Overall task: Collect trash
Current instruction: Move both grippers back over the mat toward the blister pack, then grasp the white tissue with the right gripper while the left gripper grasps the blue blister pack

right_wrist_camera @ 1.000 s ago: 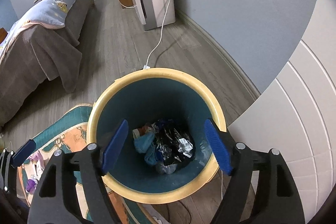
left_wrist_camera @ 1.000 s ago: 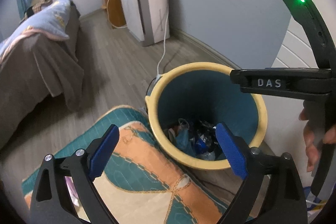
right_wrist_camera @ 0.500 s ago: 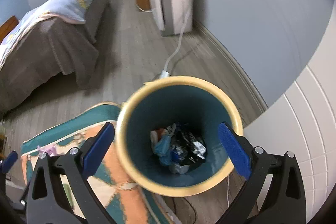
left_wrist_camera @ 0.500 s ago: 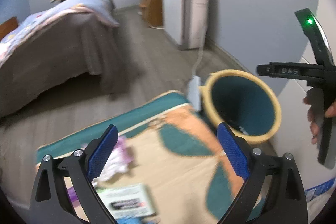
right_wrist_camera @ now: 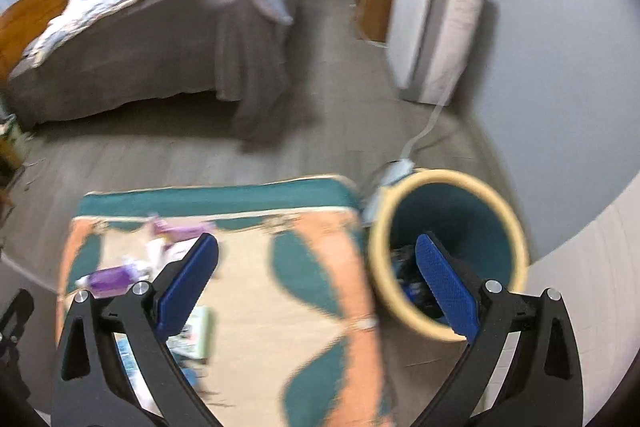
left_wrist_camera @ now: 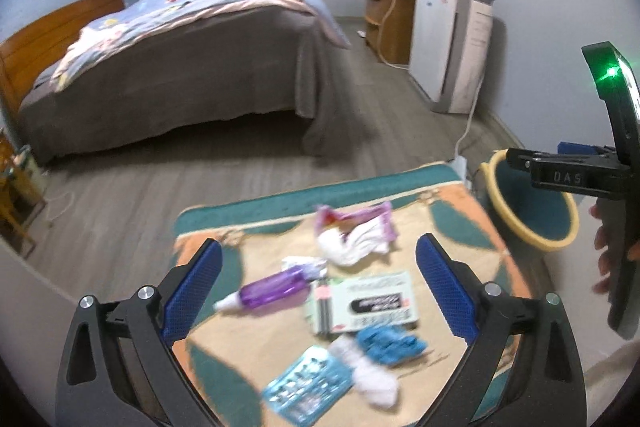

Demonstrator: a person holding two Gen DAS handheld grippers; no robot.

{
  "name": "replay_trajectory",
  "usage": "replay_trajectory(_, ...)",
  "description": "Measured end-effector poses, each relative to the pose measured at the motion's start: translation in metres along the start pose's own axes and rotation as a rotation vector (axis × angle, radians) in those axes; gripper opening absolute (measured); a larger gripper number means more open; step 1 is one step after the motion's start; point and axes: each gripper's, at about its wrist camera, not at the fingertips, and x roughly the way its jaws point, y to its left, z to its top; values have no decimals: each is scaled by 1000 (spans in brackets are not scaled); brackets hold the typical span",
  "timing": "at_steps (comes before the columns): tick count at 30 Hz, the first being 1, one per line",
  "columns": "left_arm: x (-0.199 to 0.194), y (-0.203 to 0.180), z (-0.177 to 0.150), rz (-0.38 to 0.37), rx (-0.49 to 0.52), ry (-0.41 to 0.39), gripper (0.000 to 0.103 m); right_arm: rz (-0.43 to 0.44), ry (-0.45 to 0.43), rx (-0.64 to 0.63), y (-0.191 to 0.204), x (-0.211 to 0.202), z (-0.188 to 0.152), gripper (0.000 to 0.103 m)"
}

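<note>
Trash lies scattered on a teal and orange rug: a purple bottle, a white and green box, a blue crumpled piece, white tissue, a blue blister pack and a pink wrapper with white tissue. My left gripper hovers open above them, holding nothing. My right gripper is open and empty over the rug's right side. Its right pad overlaps the yellow-rimmed teal bin, which holds trash. The purple bottle shows at left, blurred.
A bed with a grey skirt stands behind the rug. A white appliance sits at the right wall, its cord running to a plug by the bin. A hand holds the right gripper's handle.
Both views have swung left, away from the bin and onto the rug with its scattered trash. The right gripper's jaws have spread wider. The bin now sits at the right.
</note>
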Motion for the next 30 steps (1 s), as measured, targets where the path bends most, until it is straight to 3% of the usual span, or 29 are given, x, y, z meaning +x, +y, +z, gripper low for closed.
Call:
replay_trajectory(4, -5, 26, -23, 33, -14, -9, 96, 76, 31, -60, 37, -1, -15, 97)
replay_trajectory(9, 3, 58, -44, 75, -47, 37, 96, 192, 90, -26, 69, 3, -37, 97)
replay_trajectory(19, 12, 87, -65, 81, -49, 116, 96, 180, 209, -88, 118, 20, -96, 97)
replay_trajectory(21, 11, 90, -66, 85, -51, 118, 96, 171, 230, -128, 126, 23, -108, 91)
replay_trajectory(23, 11, 95, -66, 85, -79, 118, 96, 179, 267, -149, 132, 27, -120, 75)
replay_trajectory(26, 9, 106, -65, 81, -143, 118, 96, 224, 323, -142, 140, 32, -136, 60)
replay_trajectory(30, 8, 107, -64, 78, -147, 114, 96, 274, 395, -197, 160, 40, -154, 44)
